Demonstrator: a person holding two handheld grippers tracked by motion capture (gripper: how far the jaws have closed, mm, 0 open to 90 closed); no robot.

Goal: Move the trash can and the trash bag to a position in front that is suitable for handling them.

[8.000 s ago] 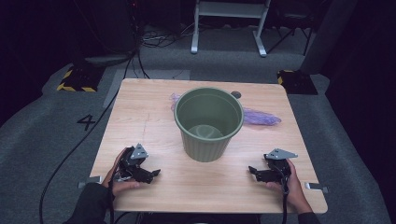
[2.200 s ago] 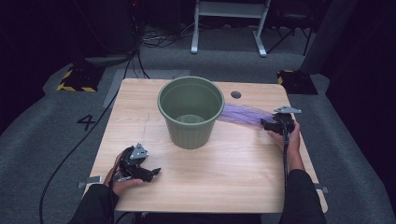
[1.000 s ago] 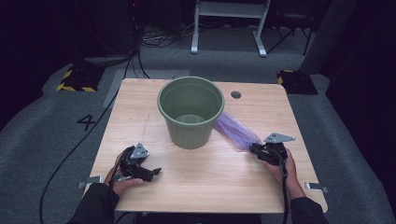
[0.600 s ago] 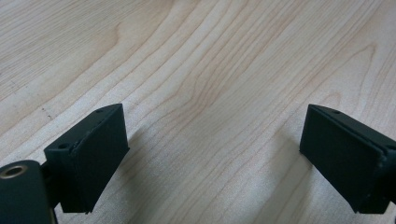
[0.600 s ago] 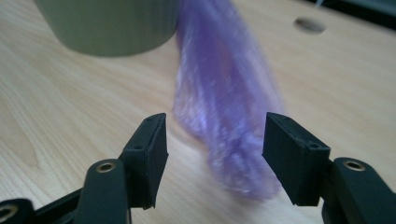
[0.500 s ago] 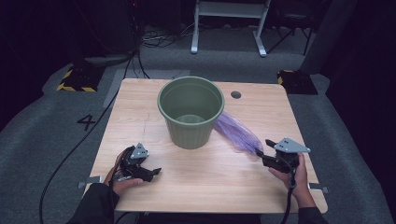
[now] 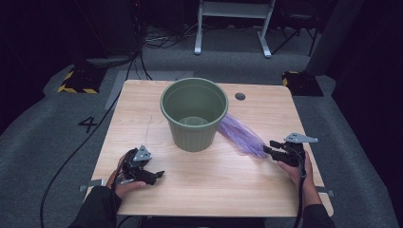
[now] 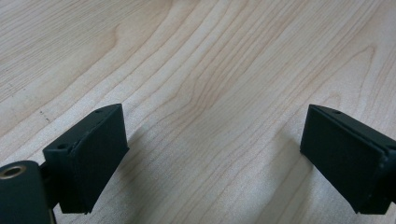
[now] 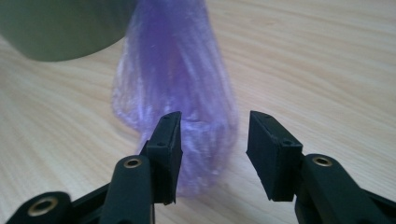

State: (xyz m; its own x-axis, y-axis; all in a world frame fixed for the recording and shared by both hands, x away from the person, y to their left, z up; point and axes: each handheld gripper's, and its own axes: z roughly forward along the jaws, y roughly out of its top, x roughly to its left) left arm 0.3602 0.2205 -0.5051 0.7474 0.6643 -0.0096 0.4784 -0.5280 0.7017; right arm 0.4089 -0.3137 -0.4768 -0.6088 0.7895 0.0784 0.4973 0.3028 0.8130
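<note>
Hand-held gripper (image 9: 212,154) — purple bag (image 9: 180,93) half-hidden

I am working in what looks like a lab or recording studio, not a home. My wooden table (image 7: 142,102) stands alone on grey carpet (image 7: 52,128), with the surroundings kept dark. A large number 4 (image 7: 88,124) is marked on the floor at the left. Black cables (image 7: 161,40) run across the carpet at the far side. A base with yellow-and-black hazard stripes (image 7: 75,80) sits at the far left, a similar dark base (image 7: 298,81) at the far right, and a white metal frame (image 7: 233,21) stands beyond the table.
</note>
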